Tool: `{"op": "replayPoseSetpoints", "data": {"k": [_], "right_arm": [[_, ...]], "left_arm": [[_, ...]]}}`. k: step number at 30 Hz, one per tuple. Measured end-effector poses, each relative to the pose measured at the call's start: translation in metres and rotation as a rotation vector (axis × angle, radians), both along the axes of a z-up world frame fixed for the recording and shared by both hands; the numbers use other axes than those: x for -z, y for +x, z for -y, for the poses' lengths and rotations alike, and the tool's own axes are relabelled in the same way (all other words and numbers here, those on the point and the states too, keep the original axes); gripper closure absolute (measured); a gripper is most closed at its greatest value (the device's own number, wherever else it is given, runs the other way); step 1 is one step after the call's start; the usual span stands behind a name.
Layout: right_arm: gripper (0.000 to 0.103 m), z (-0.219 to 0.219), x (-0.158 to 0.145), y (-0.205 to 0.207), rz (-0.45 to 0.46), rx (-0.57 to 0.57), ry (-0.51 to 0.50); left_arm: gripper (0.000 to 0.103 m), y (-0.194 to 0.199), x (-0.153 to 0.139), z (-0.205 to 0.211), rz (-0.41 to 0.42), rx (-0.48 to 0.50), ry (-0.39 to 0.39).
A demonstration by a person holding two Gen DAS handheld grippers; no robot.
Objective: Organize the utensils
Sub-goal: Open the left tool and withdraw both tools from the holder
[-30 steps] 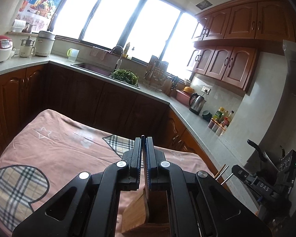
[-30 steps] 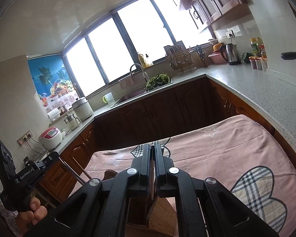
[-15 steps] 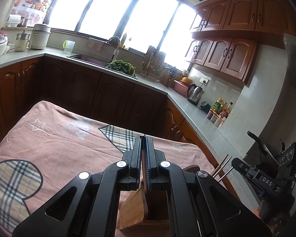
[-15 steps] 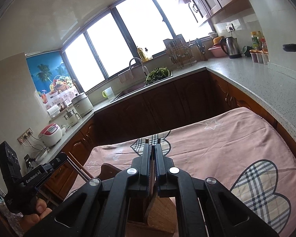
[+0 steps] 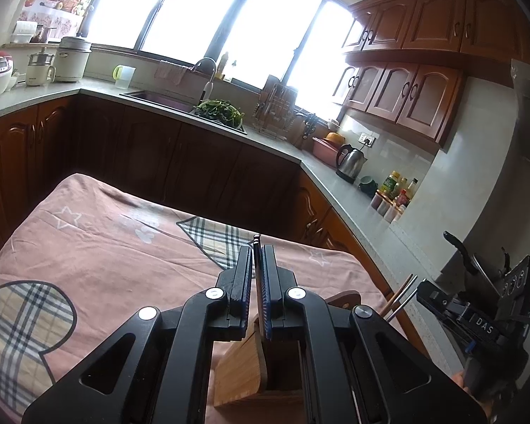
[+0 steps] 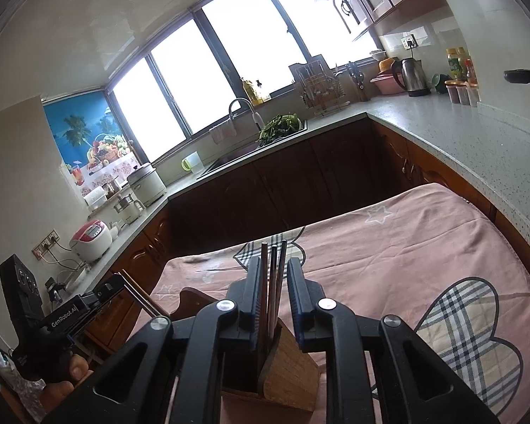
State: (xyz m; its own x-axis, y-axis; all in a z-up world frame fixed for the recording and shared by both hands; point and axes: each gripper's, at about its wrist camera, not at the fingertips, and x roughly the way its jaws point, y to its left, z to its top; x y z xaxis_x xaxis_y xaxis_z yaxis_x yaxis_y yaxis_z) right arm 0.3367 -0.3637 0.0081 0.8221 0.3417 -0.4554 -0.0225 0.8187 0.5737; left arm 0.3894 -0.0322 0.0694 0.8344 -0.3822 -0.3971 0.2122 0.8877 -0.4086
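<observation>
Low in both frames, I see a slanted bamboo holder (image 6: 289, 360) on my pink plaid-heart cloth (image 5: 88, 247). My left gripper (image 5: 257, 265) has its fingers clamped on one thin metal stick (image 5: 257, 275). My right gripper (image 6: 274, 282) has just been opening; slim dark chopsticks (image 6: 272, 282) stand loose between its fingers, their lower ends hidden in the holder.

A home kitchen: wooden cabinets (image 5: 399, 95), sink (image 5: 159, 100) under windows, kettle (image 5: 350, 162), rice cooker (image 6: 90, 238).
</observation>
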Motion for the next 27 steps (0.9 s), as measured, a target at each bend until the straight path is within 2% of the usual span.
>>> {"op": "replayPoseSetpoints", "data": {"k": [1, 3, 4, 6, 7, 8, 10, 14, 16, 20, 27], "right_arm": [[0.067, 0.000, -0.001, -0.001, 0.004, 0.001, -0.001], [0.064, 0.001, -0.002, -0.003, 0.008, 0.005, 0.000], [0.062, 0.002, -0.002, -0.004, 0.006, 0.006, 0.005], [0.052, 0.005, -0.002, -0.006, 0.006, 0.007, 0.021], [0.047, 0.006, -0.002, -0.007, 0.006, 0.008, 0.029], [0.043, 0.007, -0.002, -0.009, 0.007, 0.011, 0.035], [0.033, 0.010, -0.003, -0.014, 0.011, 0.011, 0.053], [0.024, 0.012, -0.005, -0.026, 0.010, 0.003, 0.072], [0.017, 0.014, -0.006, -0.036, 0.008, 0.001, 0.078], [0.016, 0.016, -0.005, -0.061, -0.006, 0.007, 0.076], [0.014, 0.016, 0.001, -0.112, -0.051, 0.013, 0.076]], "left_arm": [[0.099, 0.000, 0.000, 0.000, -0.002, 0.000, 0.002], [0.097, 0.000, 0.000, 0.000, -0.006, 0.000, 0.005], [0.092, -0.001, 0.000, 0.000, -0.011, -0.003, 0.006], [0.077, -0.002, 0.001, -0.003, -0.021, -0.009, 0.001], [0.063, -0.004, 0.002, -0.005, -0.023, -0.017, -0.001], [0.053, -0.006, 0.002, -0.007, -0.024, -0.026, -0.003], [0.051, -0.010, 0.002, -0.011, -0.028, -0.032, -0.009], [0.027, -0.023, 0.003, -0.021, -0.056, -0.036, -0.015], [0.021, -0.035, 0.004, -0.025, -0.066, -0.040, 0.002], [0.014, -0.060, 0.009, -0.035, -0.107, -0.038, 0.011], [0.014, -0.113, 0.024, -0.041, -0.158, 0.011, 0.054]]}}
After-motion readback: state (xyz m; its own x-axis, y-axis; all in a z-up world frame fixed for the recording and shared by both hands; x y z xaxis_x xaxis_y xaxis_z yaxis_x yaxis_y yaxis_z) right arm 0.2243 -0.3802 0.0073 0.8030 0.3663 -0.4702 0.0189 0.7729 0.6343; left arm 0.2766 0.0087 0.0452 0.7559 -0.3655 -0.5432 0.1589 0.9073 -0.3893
